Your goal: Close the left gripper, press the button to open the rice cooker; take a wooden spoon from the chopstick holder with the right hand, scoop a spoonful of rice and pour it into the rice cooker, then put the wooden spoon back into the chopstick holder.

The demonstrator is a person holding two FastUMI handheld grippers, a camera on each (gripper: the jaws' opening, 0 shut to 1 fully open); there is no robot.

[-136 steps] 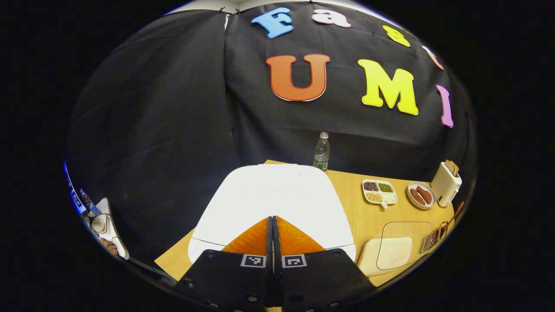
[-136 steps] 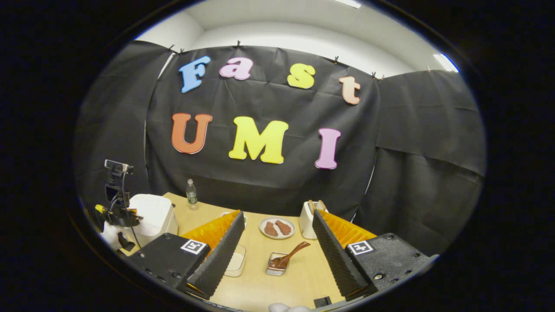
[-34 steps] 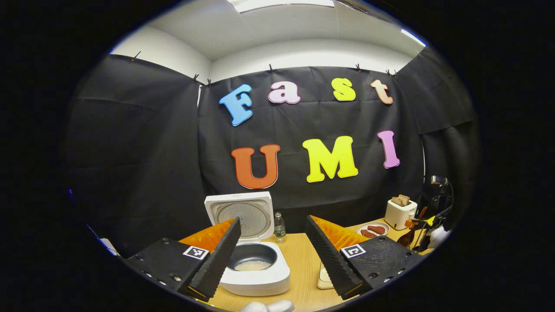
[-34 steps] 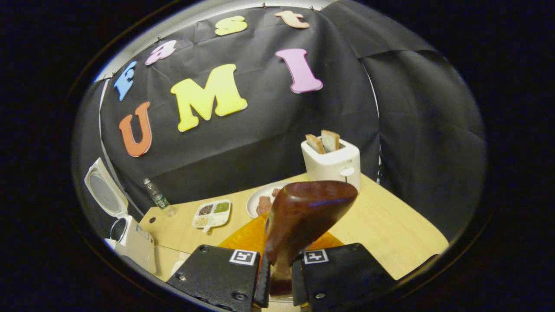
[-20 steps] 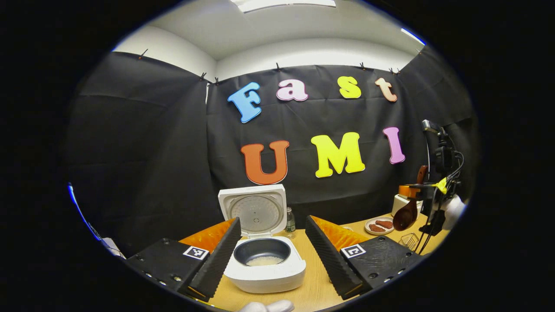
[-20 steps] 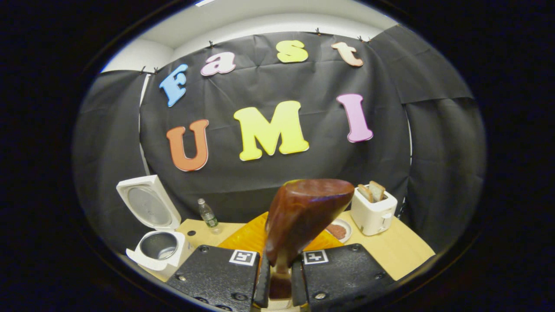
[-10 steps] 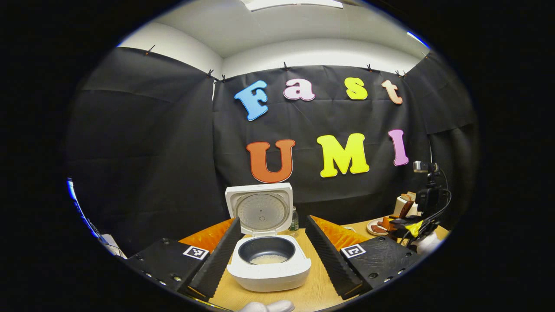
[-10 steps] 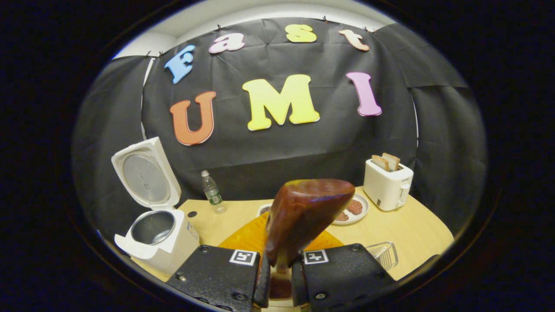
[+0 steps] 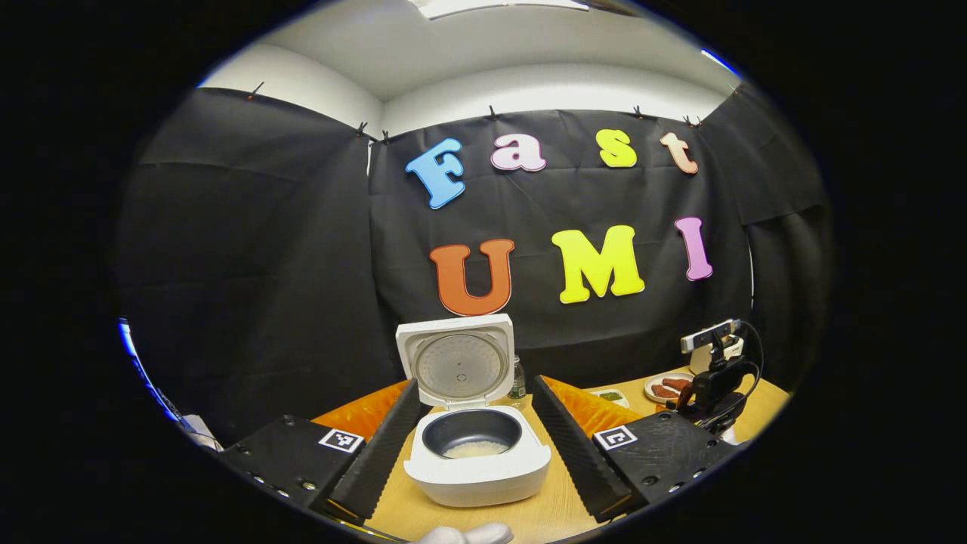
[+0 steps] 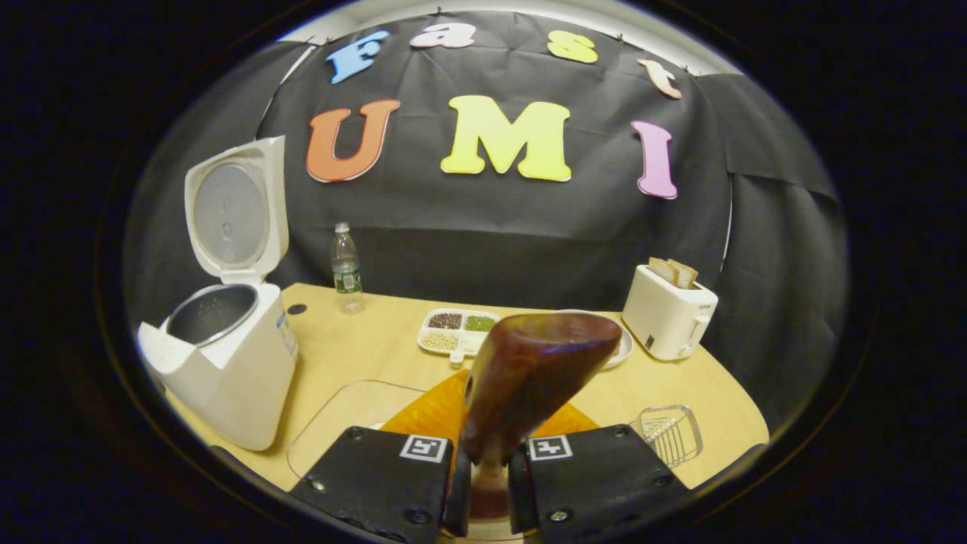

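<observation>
A wooden spoon point(image 10: 529, 378) stands clamped between the two fingers of the right gripper point(image 10: 487, 483), its handle pinched at the base of the right gripper view and its dark bowl rising straight ahead of the fingers. Beyond and to the left of that gripper sits the white rice cooker point(image 10: 227, 355), lid thrown up and back, inner pot exposed. Just ahead of the gripper on the left lies a clear container point(image 10: 340, 415), its contents hidden behind the fingers; to the right of the fingers rests the wire chopstick holder point(image 10: 668, 434).

All of it sits on a pale wooden table point(image 10: 378, 347) inside a booth hung with black cloth, white wall and ceiling showing above the cloth in the left gripper view. Farther back on the table stand a water bottle point(image 10: 346, 268), a divided dish of beans point(image 10: 453, 332), a plate point(image 10: 621, 346) partly behind the spoon, and a white toaster point(image 10: 668, 310) with bread slices in it.

The left gripper view gives the look into the pot: a thin layer of rice point(image 9: 474, 449) at the bottom of the rice cooker point(image 9: 476, 453). The left gripper point(image 9: 472, 438) is held with its fingers spread wide, holding nothing, the cooker directly ahead between them. Off to its right, the right gripper point(image 9: 710, 393) appears with its camera mount.
</observation>
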